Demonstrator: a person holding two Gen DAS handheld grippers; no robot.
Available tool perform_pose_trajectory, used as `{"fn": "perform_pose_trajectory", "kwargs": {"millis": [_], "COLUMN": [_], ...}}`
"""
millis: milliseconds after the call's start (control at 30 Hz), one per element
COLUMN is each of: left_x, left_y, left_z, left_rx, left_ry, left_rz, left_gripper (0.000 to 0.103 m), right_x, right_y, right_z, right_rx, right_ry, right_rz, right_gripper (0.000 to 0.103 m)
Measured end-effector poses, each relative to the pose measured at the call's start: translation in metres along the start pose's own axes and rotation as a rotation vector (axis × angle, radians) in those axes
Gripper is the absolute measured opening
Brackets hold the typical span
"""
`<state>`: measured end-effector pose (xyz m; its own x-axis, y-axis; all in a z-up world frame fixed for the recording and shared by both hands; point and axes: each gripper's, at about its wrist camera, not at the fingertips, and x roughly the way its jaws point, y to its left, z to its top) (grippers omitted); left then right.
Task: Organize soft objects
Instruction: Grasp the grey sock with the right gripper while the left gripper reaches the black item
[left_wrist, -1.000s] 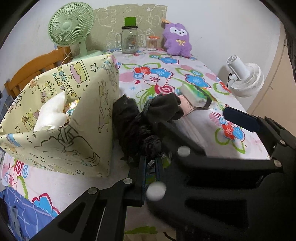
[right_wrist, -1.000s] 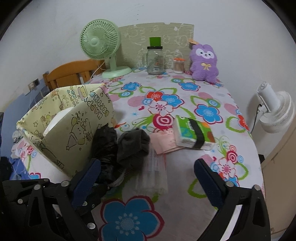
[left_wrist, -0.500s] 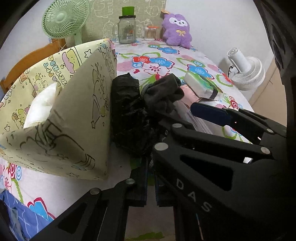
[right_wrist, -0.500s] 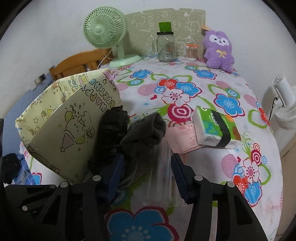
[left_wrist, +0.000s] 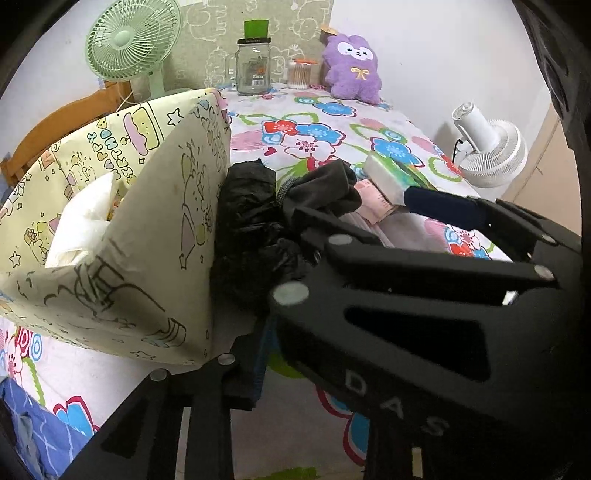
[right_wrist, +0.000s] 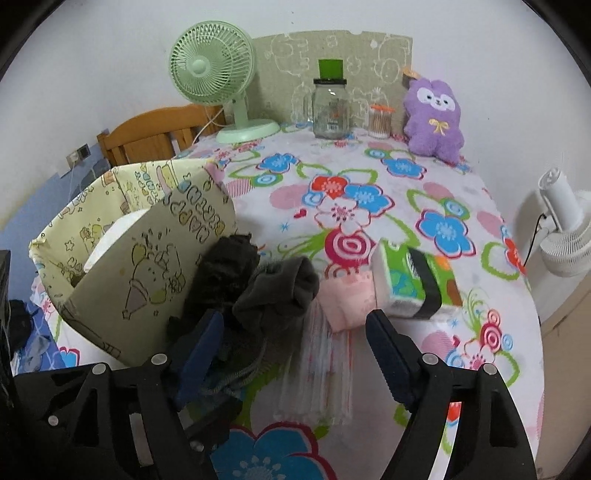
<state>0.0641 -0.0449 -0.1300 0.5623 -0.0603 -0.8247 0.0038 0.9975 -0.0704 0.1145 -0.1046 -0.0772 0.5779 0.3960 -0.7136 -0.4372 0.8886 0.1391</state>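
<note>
**Right over the soft pile beside the cartoon bin**

Now both tools hover low over the soft things on the flowered table (right_wrist: 369, 406). A crumpled black fabric bundle (right_wrist: 225, 266) leans against the pale yellow cartoon-printed fabric bin (right_wrist: 155, 273), and a rolled dark grey sock (right_wrist: 280, 291) lies touching it on the right. The right hand-held gripper (right_wrist: 295, 339) has just been opening; its blue-padded jaws stand spread, the left pad against the dark cloth, a clear plastic sleeve (right_wrist: 317, 369) between them. The left hand-held gripper (left_wrist: 266, 343) has also just been opening, with a narrow gap; whether it pinches any cloth I cannot tell. Letters "DAS" show on the black frame in the left wrist view. A green tissue pack (right_wrist: 417, 288) lies near, its print too small to read.
</note>
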Motion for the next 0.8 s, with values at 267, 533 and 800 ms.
{"fn": "perform_pose_trajectory", "kwargs": {"millis": [267,533,800], "left_x": [0.012,0.017,0.018], "left_y": [0.002,0.004,0.002], "left_z": [0.009,0.014,0.013], "left_rx": [-0.051,-0.07,-0.062], "left_ry": [0.009,-0.01,-0.022], "left_rz": [0.042,0.06,0.077], "left_gripper": [0.036,0.032,0.032], "right_x": [0.015,0.028,0.025], "right_y": [-0.004,-0.005,-0.005], "right_z": [0.01,0.012,0.005], "right_rx": [-0.024,-0.015,-0.022], "right_ry": [0.007,0.042,0.048], "right_rz": [0.013,0.096,0.064], "right_gripper": [0.081,0.05,0.033]}}
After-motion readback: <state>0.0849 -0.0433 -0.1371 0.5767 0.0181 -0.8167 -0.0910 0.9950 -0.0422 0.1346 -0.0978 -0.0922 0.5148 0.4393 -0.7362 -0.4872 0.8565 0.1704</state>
